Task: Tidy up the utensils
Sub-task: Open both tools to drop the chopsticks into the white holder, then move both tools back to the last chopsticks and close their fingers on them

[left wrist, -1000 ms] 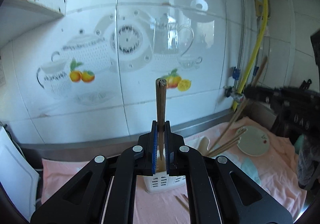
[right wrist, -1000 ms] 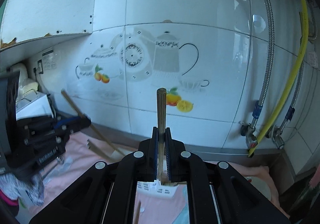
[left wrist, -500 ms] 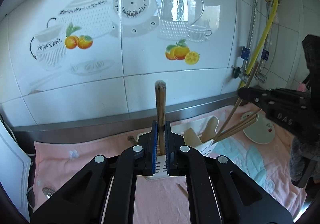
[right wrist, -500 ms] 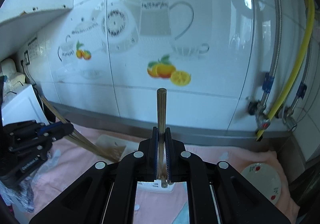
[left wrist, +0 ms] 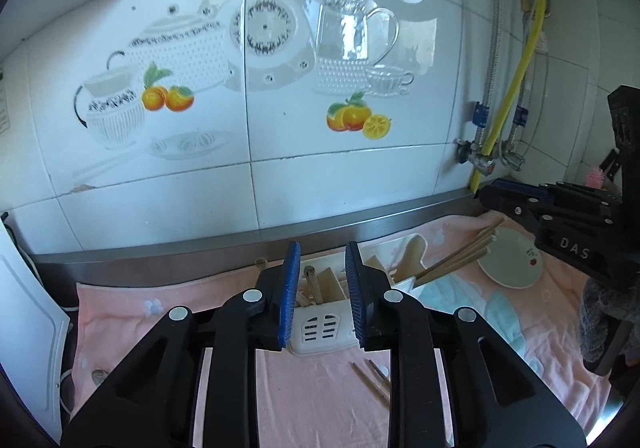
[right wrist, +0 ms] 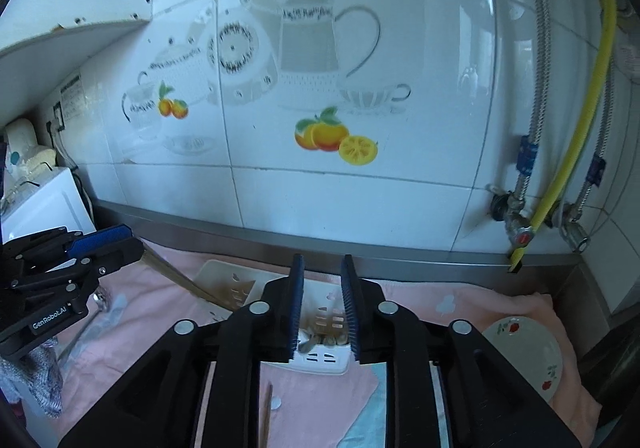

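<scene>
Two black grippers with blue pads hang over the white plastic utensil holder with slots in its side (left wrist: 320, 322), because that is where the long things go. Our left gripper (left wrist: 322, 298) has its jaws opening, and nothing is pinched between them; we look through the gap at the tops of thin brown wooden chopsticks (left wrist: 310, 282) standing in the holder. Our right gripper (right wrist: 322, 308) is opening too, with nothing pressed between its pads, and through its gap we see the holder and some wooden ends inside it. We think both grippers are letting sticks drop in. A bundle of long wooden chopsticks (left wrist: 460, 254) leans out of the holder toward the right edge of the pink towel (left wrist: 312, 400), since the sticks are taller than the holder. The holder sits on the towel near the back edge, close to the steel strip under the white tiled wall (left wrist: 256, 176). A small white plate with red fruit painted on it (left wrist: 510, 262) lies flat near the towel's right edge. A pair of loose wooden sticks (left wrist: 374, 382) lies on the towel in front of the holder, and we guess they need picking up next.
</scene>
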Available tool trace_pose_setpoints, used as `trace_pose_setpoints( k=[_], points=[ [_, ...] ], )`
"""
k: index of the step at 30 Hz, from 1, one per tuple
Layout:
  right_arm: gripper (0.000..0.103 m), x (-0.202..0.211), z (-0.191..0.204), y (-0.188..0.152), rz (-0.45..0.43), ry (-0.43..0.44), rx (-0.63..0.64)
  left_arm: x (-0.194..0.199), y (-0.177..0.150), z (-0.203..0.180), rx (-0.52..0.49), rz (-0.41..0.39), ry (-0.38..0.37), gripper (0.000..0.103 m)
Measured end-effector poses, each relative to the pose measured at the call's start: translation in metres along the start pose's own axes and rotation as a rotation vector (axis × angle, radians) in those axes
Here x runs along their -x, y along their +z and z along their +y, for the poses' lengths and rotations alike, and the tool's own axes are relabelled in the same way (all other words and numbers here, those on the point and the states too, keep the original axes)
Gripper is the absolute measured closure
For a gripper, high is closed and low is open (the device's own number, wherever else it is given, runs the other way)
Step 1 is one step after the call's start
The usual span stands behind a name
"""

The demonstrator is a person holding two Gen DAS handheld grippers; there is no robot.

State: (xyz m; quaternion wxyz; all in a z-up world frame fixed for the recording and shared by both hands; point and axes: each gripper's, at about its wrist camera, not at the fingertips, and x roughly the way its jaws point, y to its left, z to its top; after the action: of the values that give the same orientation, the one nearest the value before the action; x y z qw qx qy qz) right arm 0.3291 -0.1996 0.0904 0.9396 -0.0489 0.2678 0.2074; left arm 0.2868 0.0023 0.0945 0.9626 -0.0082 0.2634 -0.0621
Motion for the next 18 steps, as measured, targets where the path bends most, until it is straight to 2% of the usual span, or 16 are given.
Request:
trace_pose_setpoints(
  k=[4, 8, 11, 13, 18],
  points=[
    [0.075, 0.030, 0.005, -0.012, -0.029, 0.009, 0.014, 0.024, -0.007, -0.002, 0.003, -0.027, -0.008, 0.070],
    [0.075, 0.054, 0.012, -0.039, -0.023, 0.025, 0.030, 0.050, -0.023, -0.004, 0.019, -0.046, -0.022, 0.060],
    [0.074, 0.065, 0.017, -0.063, 0.004, 0.039, 0.036, 0.065, -0.039, -0.006, 0.028, -0.053, -0.030, 0.056],
    [0.074, 0.070, 0.020, -0.084, 0.030, 0.056, 0.031, 0.074, -0.050, -0.006, 0.036, -0.056, -0.025, 0.045],
    [0.074, 0.071, 0.033, -0.134, 0.091, 0.074, 0.043, 0.088, -0.082, -0.006, 0.059, -0.049, -0.036, 0.039]
  ],
)
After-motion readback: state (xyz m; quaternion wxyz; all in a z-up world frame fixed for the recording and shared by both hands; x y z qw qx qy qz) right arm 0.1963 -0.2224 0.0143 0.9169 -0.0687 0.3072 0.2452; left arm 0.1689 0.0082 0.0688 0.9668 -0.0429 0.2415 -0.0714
